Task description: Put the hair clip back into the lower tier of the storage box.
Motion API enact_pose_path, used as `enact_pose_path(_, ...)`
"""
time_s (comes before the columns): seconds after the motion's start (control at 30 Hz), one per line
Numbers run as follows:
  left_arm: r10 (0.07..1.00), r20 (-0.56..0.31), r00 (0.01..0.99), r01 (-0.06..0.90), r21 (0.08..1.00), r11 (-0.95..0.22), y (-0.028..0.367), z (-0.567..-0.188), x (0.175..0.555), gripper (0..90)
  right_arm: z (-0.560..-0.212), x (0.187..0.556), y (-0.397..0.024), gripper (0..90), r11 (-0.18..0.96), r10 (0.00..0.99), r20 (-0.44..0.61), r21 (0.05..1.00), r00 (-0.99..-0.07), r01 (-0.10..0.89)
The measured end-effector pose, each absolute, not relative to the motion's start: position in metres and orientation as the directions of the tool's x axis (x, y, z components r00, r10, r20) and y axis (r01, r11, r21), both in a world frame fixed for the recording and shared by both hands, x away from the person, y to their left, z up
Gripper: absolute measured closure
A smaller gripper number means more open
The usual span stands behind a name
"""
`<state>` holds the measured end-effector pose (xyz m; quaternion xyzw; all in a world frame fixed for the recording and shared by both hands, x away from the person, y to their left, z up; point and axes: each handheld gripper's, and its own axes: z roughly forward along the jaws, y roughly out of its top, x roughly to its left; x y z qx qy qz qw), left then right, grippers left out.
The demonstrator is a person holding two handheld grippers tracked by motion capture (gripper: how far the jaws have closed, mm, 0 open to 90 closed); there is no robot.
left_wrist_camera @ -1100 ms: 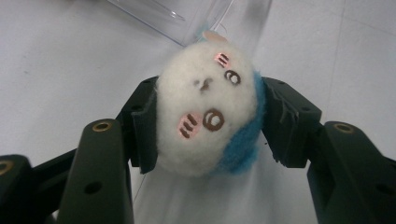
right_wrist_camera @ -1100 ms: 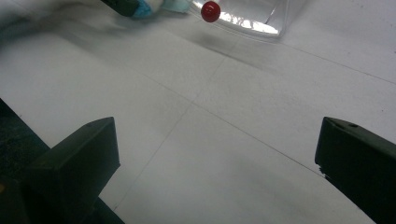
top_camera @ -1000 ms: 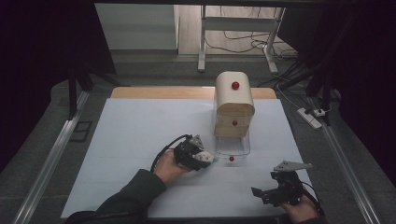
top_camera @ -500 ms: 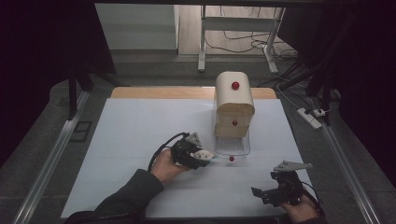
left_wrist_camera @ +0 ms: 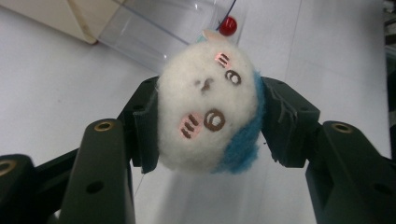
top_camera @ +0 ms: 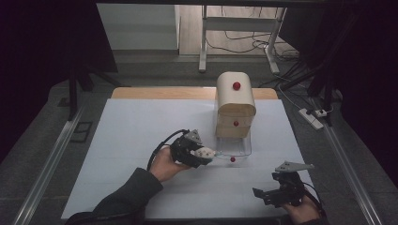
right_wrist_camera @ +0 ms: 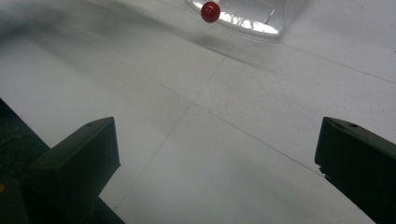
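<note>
A small white plush toy with a blue patch and pink cheeks is clamped between the black jaws of my left gripper. In the high view that left gripper hovers just left of a clear plastic drawer, and the plush toy shows at its tip. The drawer is pulled out from a beige cabinet with red knobs, and its own red knob faces front. My right gripper rests at the table's front right, jaws wide apart, nothing between them. The right gripper view shows the drawer's knob far ahead.
A white mat covers the table, with a wooden strip at its far edge. Metal rails run along both sides. A power strip and cables lie on the floor to the right.
My left gripper has risen a little with the plush toy and edged toward the clear drawer. The right gripper has stayed still.
</note>
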<state>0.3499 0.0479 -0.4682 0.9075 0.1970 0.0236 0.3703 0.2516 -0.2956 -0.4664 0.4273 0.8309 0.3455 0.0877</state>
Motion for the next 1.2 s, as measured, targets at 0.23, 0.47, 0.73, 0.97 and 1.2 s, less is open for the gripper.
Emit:
enact_pose_path(0.23,0.376,-0.083,0.923,0.326,0.687,-0.649,0.042,-0.457,0.354,44.0,-0.466,0.252,-0.296,0.0,0.396,0.77,0.151,0.647,-0.619,0.651)
enact_pose_path(0.47,0.383,-0.066,0.921,0.32,0.688,-0.652,0.03,-0.454,0.36,43.9,-0.467,0.252,-0.296,0.0,0.394,0.77,0.154,0.648,-0.619,0.652)
enact_pose_path(0.73,0.388,-0.062,0.919,0.32,0.693,-0.646,0.016,-0.455,0.366,43.9,-0.467,0.252,-0.296,0.0,0.391,0.771,0.157,0.647,-0.617,0.654)
enact_pose_path(0.97,0.389,-0.077,0.918,0.328,0.699,-0.636,0.007,-0.456,0.372,43.9,-0.467,0.252,-0.296,0.0,0.39,0.771,0.159,0.648,-0.617,0.654)
enact_pose_path(1.2,0.401,-0.067,0.913,0.329,0.702,-0.631,-0.003,-0.456,0.377,43.8,-0.467,0.252,-0.296,0.0,0.391,0.77,0.159,0.648,-0.618,0.654)
